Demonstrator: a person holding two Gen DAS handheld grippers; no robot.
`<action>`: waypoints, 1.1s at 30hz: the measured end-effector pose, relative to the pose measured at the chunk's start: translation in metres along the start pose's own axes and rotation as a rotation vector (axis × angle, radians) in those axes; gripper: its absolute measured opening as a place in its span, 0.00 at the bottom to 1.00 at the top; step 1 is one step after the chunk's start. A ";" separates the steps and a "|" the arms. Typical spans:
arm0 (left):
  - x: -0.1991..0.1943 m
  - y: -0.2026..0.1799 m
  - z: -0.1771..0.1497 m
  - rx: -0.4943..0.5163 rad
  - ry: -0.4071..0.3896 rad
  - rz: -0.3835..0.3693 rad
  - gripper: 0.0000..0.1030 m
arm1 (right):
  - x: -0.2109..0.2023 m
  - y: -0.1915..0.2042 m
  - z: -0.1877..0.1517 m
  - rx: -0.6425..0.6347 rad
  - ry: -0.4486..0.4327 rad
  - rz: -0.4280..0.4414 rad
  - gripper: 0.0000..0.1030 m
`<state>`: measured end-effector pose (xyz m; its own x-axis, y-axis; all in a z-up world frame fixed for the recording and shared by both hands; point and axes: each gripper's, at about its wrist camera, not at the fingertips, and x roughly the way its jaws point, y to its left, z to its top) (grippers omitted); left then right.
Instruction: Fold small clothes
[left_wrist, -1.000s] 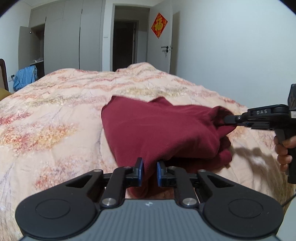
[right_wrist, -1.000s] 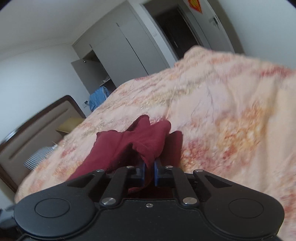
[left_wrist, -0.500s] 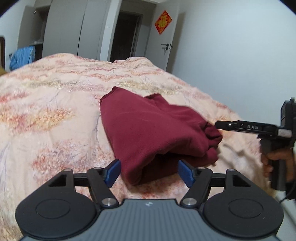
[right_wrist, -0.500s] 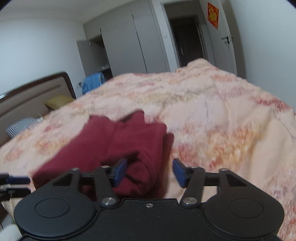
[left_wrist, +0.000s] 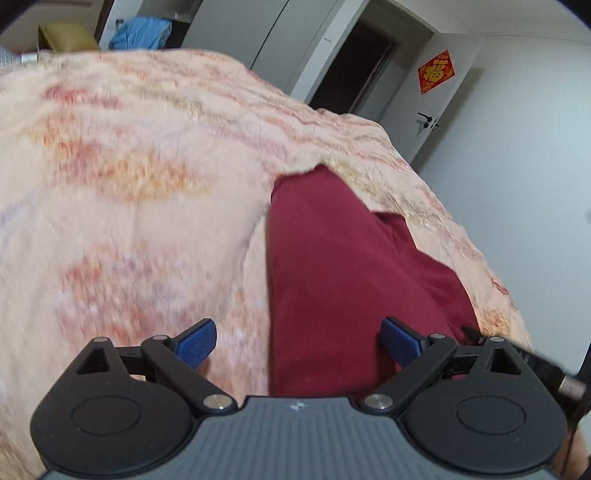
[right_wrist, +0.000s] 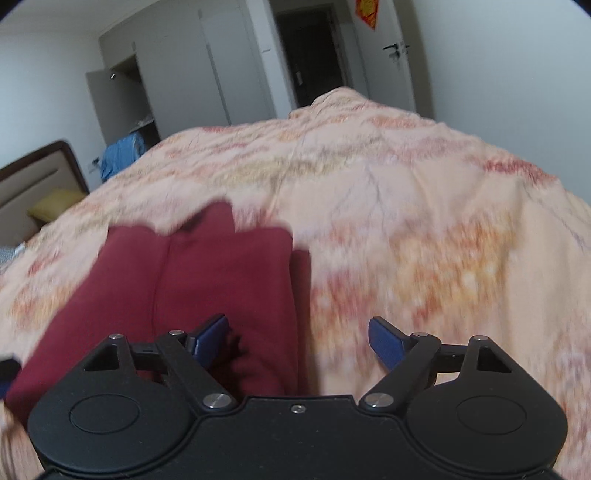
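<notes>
A dark red folded garment (left_wrist: 354, 280) lies on the peach floral bedspread (left_wrist: 129, 206). My left gripper (left_wrist: 299, 341) is wide open and empty, just above the garment's near left edge. In the right wrist view the garment (right_wrist: 192, 280) lies at lower left. My right gripper (right_wrist: 297, 338) is wide open and empty over the garment's near right edge, its left fingertip (right_wrist: 210, 336) over the cloth. Part of the right gripper's black body (left_wrist: 532, 360) shows at the left view's lower right.
The bed runs toward a wardrobe (right_wrist: 207, 74), a dark doorway (left_wrist: 351, 70) and a white door with a red decoration (left_wrist: 436, 72). A headboard (right_wrist: 33, 177), a yellow pillow (right_wrist: 51, 208) and blue clothing (right_wrist: 122, 155) lie at far left.
Both grippers opened and let go of the red garment, which now lies folded on the bed. Both have since tilted and moved in over its near edges.
</notes>
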<state>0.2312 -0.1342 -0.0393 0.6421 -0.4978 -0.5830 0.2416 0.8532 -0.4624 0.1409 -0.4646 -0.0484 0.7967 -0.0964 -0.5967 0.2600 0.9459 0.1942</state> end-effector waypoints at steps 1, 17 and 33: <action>0.001 0.005 -0.004 -0.016 0.012 -0.010 0.95 | -0.003 -0.001 -0.008 -0.013 -0.011 -0.006 0.82; -0.002 0.008 -0.019 0.010 0.020 -0.020 0.95 | -0.019 -0.003 0.015 0.034 -0.193 0.013 0.99; 0.005 0.008 -0.018 0.033 0.020 -0.015 0.99 | 0.053 0.016 0.006 -0.059 -0.089 0.100 1.00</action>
<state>0.2233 -0.1331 -0.0582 0.6238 -0.5129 -0.5897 0.2751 0.8504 -0.4485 0.1910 -0.4560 -0.0723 0.8628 -0.0256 -0.5049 0.1467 0.9684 0.2015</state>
